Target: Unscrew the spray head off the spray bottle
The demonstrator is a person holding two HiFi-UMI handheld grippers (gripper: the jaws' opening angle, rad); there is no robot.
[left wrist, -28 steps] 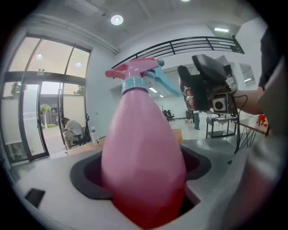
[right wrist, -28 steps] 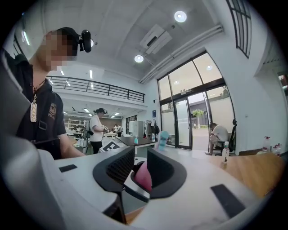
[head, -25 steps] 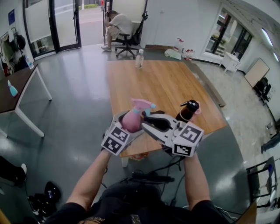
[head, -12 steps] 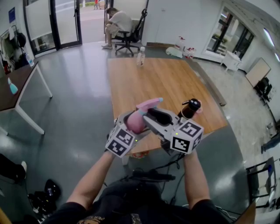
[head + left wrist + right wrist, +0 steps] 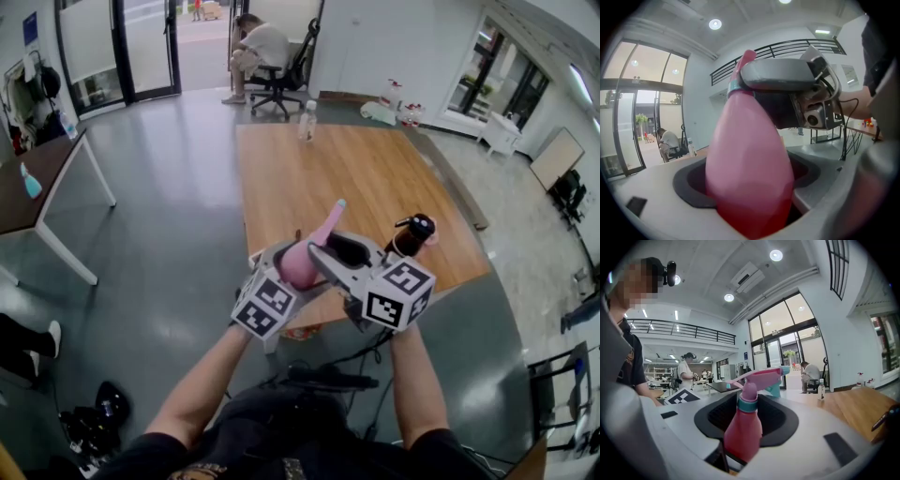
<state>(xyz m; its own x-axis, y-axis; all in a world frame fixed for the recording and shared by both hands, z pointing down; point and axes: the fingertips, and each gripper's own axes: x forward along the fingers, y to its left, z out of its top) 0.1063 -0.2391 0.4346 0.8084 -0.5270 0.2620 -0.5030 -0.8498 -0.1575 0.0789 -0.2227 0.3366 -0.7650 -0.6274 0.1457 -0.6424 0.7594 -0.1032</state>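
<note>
Pink spray bottle [image 5: 750,140] held by left gripper [image 5: 750,197], spray head [image 5: 761,377] inside right gripper [image 5: 745,427], jaws just opened

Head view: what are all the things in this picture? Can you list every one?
Pink plastic spray bottle with teal collar: one, pink, held above the table's near edge.
Black plastic spray bottle: one, black, standing on the table, front right.
Clear plastic bottle: one, see-through, far end of the table.
Long wooden table: one, light brown, middle.
Dark side table: one, brown, far left.
Small blue spray bottle: one, blue, on the side table.
Black office chair: one, black, at the back, a person sitting in it.
Left gripper: one, grey, shut on the pink bottle's body.
Right gripper: one, grey, jaws just opened, either side of the bottle's neck, not pressing.
</note>
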